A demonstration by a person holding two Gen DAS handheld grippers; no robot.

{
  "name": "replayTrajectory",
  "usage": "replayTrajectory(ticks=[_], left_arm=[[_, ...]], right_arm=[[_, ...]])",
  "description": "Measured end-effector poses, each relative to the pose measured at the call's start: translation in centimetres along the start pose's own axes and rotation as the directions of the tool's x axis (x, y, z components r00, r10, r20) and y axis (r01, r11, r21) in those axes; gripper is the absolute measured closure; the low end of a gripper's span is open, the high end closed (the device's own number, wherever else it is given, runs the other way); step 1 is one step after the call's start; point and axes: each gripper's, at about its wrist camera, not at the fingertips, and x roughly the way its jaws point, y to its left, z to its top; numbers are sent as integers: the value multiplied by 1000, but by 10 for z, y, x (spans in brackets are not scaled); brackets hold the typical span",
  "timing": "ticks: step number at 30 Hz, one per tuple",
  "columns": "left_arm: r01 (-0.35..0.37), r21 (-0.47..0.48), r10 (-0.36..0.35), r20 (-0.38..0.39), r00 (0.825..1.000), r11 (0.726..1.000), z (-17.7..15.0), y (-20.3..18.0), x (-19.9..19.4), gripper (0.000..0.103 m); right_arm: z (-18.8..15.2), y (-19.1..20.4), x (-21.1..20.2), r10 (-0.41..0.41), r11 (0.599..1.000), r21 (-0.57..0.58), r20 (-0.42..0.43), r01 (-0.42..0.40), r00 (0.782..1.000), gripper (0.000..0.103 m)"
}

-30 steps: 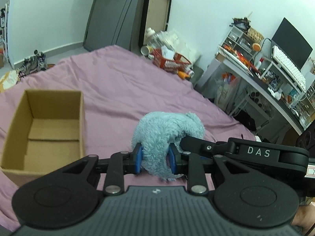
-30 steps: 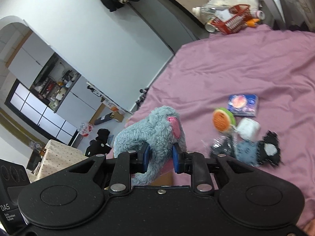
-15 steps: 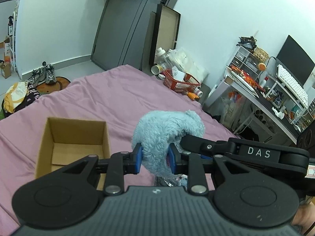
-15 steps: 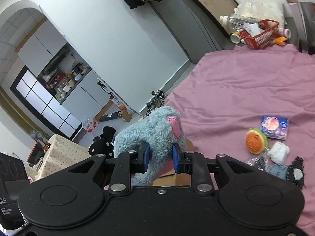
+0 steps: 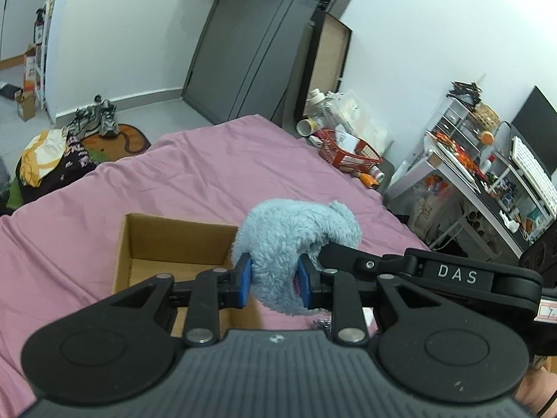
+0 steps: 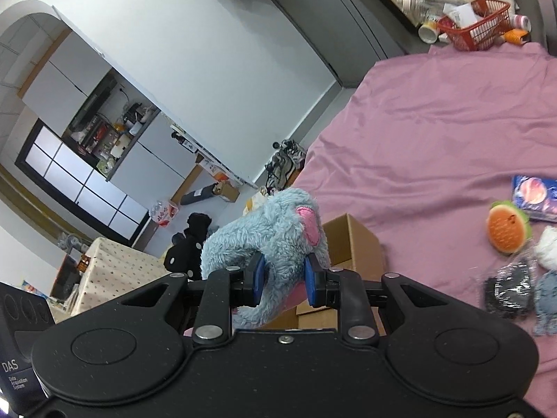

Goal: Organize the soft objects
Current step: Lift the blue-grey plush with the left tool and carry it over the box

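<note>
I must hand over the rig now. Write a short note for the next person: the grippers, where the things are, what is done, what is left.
Left gripper: shut on the blue plush toy.
Right gripper: shut on the same toy, held in the air between both.
Cardboard box: open on the pink bed, just beside the toy; nothing visible inside.
Done: toy lifted and brought to the box.
Left: release it into the box, then the orange plush and the other soft items on the bed.
</note>
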Motion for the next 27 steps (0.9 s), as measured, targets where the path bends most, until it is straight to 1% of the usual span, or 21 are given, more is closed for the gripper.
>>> replayTrajectory(ticks=[4,7,10,14,18,24,25,27], left_arm=[[-7,-16,7,-15,1000,1000,4,23,8,77],[-17,-25,16,-35,999,1000,6,41,16,78],[-26,-48,23,-61,998,999,6,60,26,79],[-39,-56,34,-95,995,998,6,77,43,79],[-46,-86,34,-131,991,995,3,94,62,79],[-66,-97,48,-180,983,993,0,104,84,79],[-71,-99,52,-184,982,993,1,105,86,79],[-85,-104,64,-188,980,991,1,108,90,79]], right_arm=[[-3,5,25,-16,1000,16,-34,16,999,80],[-7,2,42,-8,999,40,-60,10,998,80],[-13,-2,58,-12,998,57,-67,16,998,80],[-20,-3,77,-43,997,55,-85,48,995,79],[-22,-9,91,-78,995,61,-108,85,991,79],[-25,-10,104,-96,993,57,-125,104,987,78],[-25,-9,106,-96,993,51,-132,103,987,75],[-25,-7,110,-93,994,42,-152,101,984,73]])
